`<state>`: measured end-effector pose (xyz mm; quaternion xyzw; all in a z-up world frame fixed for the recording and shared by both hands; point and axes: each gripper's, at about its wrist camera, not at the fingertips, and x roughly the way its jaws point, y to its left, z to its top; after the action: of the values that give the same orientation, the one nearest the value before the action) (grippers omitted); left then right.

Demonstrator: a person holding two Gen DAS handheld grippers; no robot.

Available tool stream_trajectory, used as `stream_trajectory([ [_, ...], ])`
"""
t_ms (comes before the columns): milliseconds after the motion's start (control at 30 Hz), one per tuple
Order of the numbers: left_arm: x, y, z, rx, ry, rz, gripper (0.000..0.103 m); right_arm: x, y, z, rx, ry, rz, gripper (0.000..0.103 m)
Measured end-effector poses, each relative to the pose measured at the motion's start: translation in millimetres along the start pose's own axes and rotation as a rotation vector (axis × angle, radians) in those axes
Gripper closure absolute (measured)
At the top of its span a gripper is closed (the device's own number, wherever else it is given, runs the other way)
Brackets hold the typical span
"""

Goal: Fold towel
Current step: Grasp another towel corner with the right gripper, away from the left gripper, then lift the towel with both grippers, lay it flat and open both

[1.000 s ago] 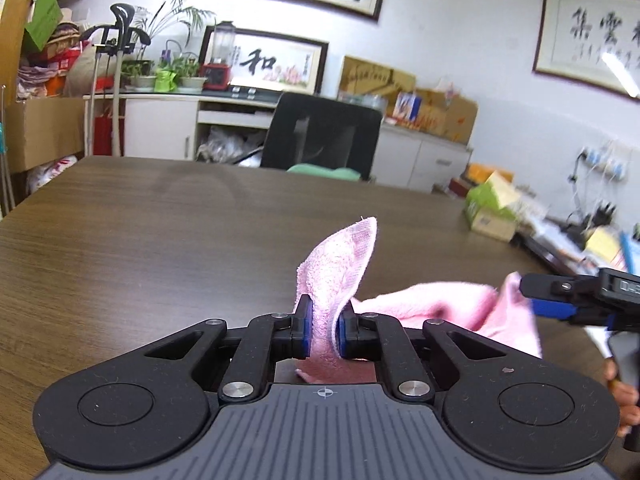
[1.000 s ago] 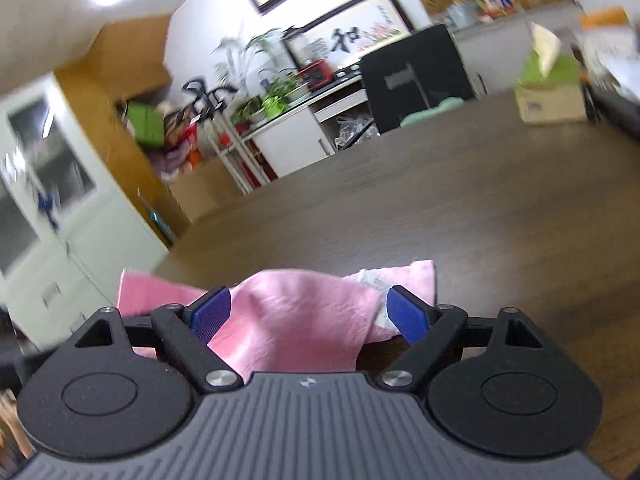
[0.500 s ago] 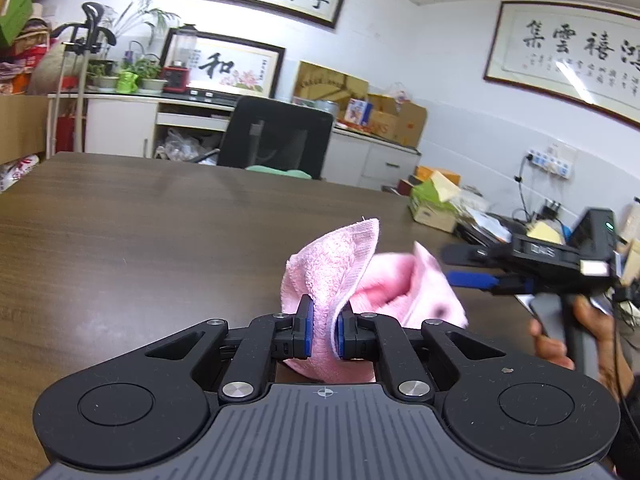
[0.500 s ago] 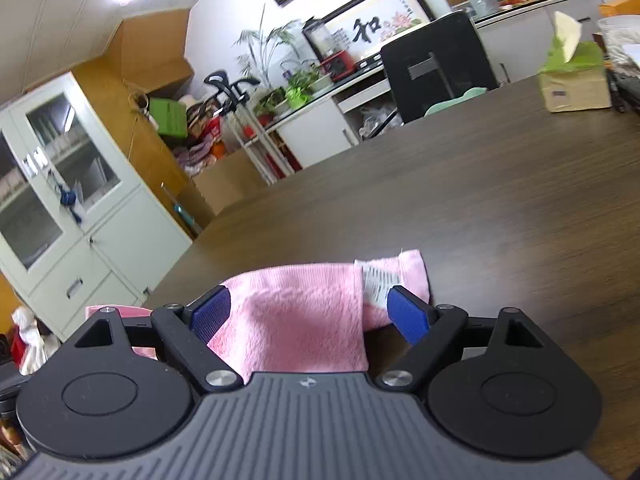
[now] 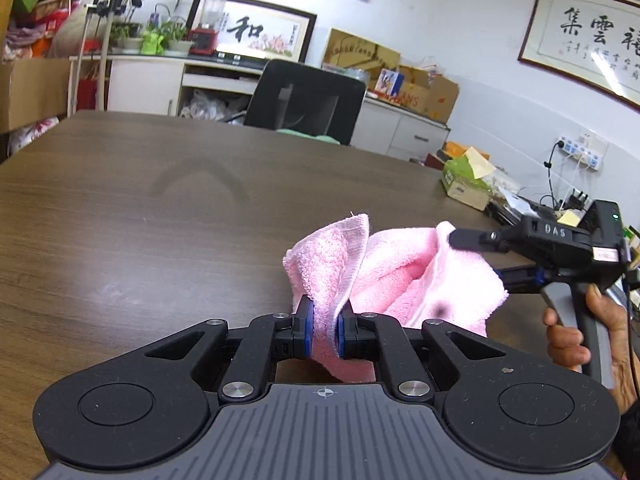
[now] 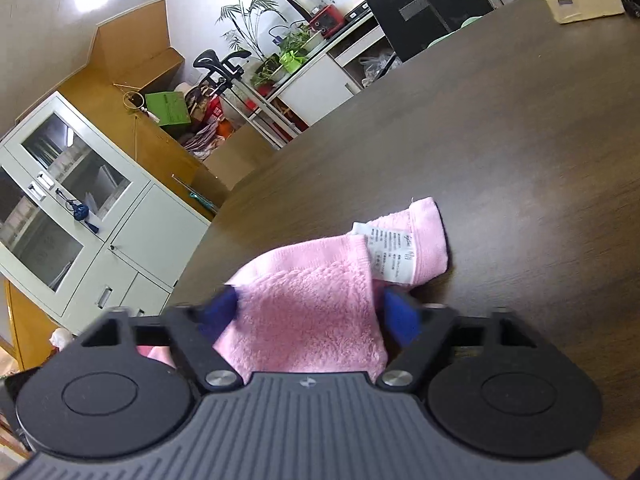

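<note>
The left tool (image 5: 324, 334) stays clamped on the towel (image 5: 400, 276); the right tool (image 6: 310, 314), jaws open around its far end, has swung closer, bunching it over the worktop (image 5: 120, 220), fold unfinished.

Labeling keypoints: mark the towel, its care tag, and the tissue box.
towel (image 5: 404, 268), left wrist view, on the bunched middle.
care tag (image 6: 390, 254), right wrist view, on its printed face.
tissue box (image 5: 466, 192), left wrist view, on its side.

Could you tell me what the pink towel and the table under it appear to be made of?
The towel looks like soft looped terry cloth, probably cotton: fuzzy pile, flat woven hem, white care label. The table shows dark brown wood grain with a slight sheen; solid wood, veneer or laminate cannot be told.
</note>
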<state>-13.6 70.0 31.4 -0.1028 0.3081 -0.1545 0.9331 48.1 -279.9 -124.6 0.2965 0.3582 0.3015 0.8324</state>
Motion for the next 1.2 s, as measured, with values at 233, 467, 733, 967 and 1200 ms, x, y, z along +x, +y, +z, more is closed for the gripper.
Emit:
stream_trajectory([
  [233,9.7,4.7,3.9,-0.048,0.045,0.027,0.092,-17.8,24.7,-12.2,-0.131,-0.053,-0.049,0.087],
  [467,-1.5,17.3,11.7,-0.140,0.020,0.026,0.094,-46.7,54.6,-19.2,-0.279,-0.151,-0.035,0.089],
  [733,15.5,23.1,66.1,-0.262,0.025,0.022,0.094,-62.6,83.6,27.7,-0.329,-0.196,-0.141,0.090],
  [967,29.3,14.0,168.6,-0.311,-0.072,0.026,0.094,-57.5,141.1,126.2,-0.464,-0.337,-0.266,0.091],
  [1200,-18.8,-13.3,195.4,-0.237,-0.235,0.020,0.092,-91.4,179.0,135.2,-0.615,-0.452,-0.238,0.091],
])
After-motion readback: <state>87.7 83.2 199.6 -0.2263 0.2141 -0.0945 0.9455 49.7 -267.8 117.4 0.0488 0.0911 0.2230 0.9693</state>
